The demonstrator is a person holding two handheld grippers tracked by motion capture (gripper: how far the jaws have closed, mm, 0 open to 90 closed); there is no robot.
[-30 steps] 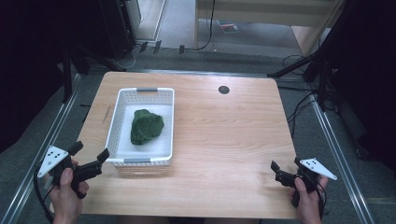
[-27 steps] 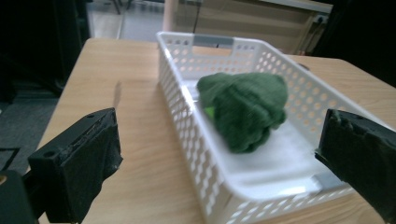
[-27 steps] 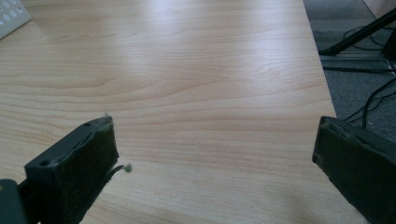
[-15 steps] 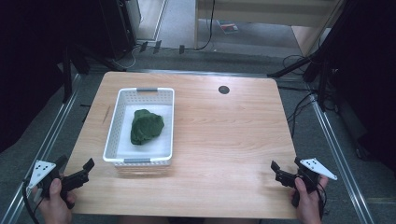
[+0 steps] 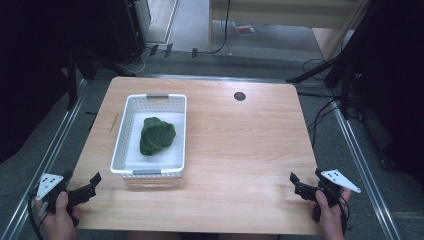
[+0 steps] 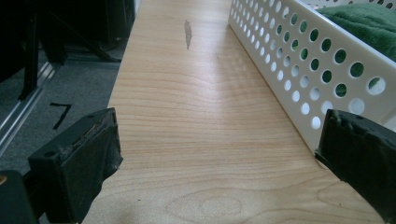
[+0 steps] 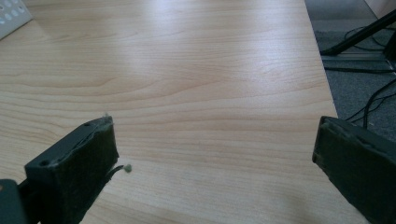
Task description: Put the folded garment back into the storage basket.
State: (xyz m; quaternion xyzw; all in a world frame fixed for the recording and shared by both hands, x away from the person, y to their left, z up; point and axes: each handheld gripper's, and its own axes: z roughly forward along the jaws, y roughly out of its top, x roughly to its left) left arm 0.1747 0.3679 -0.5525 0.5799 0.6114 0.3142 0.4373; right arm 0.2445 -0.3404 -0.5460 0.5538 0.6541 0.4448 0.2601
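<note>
A green cloth [image 5: 157, 135] is seen lying inside the white basket [image 5: 124, 145] on the desk [image 5: 240, 150]. Both the left gripper [image 5: 86, 189] and right gripper [image 5: 300, 186] are held empty, jaws apart, so little seems left.

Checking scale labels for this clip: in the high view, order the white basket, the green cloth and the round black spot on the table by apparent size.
1. white basket, clearly the largest.
2. green cloth, lying inside the basket.
3. round black spot, the smallest by far, on the table's far side.
</note>
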